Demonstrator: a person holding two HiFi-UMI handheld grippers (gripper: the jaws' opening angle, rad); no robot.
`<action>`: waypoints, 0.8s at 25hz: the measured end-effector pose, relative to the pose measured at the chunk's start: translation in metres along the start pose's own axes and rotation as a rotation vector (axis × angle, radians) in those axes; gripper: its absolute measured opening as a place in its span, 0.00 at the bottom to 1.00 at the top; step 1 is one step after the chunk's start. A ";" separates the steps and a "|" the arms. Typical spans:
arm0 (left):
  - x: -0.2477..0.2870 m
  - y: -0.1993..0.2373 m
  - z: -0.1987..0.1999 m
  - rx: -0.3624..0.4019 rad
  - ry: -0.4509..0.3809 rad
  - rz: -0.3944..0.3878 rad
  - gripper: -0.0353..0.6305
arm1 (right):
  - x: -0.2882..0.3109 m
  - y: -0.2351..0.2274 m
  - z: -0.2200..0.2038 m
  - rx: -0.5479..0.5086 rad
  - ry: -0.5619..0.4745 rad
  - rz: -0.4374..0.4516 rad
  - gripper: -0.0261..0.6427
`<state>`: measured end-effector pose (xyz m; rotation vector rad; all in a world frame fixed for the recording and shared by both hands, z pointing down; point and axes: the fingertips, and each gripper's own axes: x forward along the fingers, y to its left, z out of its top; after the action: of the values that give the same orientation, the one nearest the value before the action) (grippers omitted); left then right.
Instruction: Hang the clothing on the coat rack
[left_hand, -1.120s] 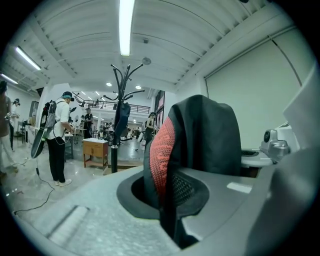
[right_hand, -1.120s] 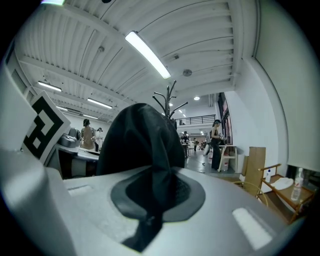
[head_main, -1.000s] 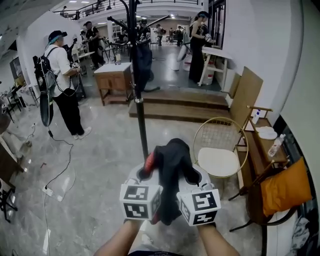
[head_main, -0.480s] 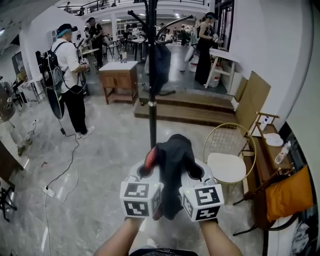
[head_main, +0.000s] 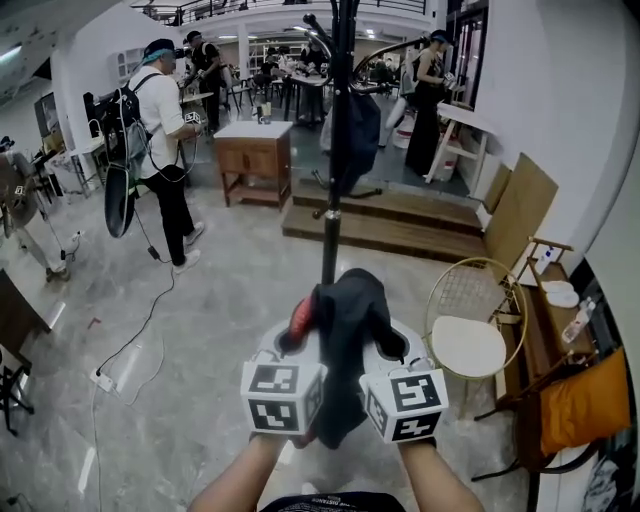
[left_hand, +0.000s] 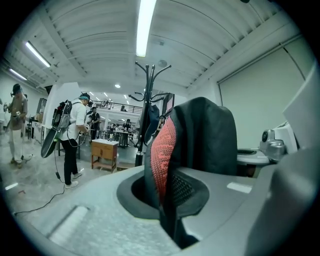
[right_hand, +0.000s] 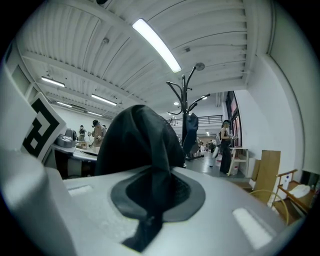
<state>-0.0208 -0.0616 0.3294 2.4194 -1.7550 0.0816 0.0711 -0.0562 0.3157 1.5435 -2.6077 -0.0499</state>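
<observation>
A black garment with a red knit patch (head_main: 340, 340) is bunched between my two grippers and hangs down between their marker cubes. My left gripper (head_main: 297, 340) is shut on the garment (left_hand: 192, 150) at its red-patched edge. My right gripper (head_main: 388, 345) is shut on the garment's (right_hand: 142, 150) other side. The black coat rack (head_main: 332, 170) stands straight ahead, its pole rising behind the garment, with a dark blue garment (head_main: 355, 130) hanging from one hook. The coat rack (left_hand: 146, 107) shows in the left gripper view, and the same coat rack (right_hand: 186, 110) in the right gripper view.
A person with a backpack (head_main: 165, 150) stands at the left by a wooden cabinet (head_main: 253, 160). A round wire chair (head_main: 470, 325) sits at the right, with an orange cushion (head_main: 583, 400) beyond it. A low wooden step (head_main: 400, 220) lies behind the rack. Cables (head_main: 120, 350) trail on the floor at left.
The rack has come nearer and shifted right in the head view as I walk toward it. Both grippers still hold the garment the same way.
</observation>
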 end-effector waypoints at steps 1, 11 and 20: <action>0.001 0.005 0.000 -0.001 0.001 0.005 0.07 | 0.004 0.003 0.000 0.000 0.000 0.005 0.07; 0.023 0.045 0.000 -0.003 0.003 0.071 0.07 | 0.052 0.011 -0.002 0.004 -0.008 0.069 0.07; 0.069 0.069 0.002 -0.004 0.011 0.132 0.07 | 0.106 -0.006 -0.004 0.009 -0.021 0.135 0.07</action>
<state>-0.0643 -0.1479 0.3425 2.2938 -1.9060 0.1066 0.0263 -0.1519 0.3276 1.3724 -2.7247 -0.0428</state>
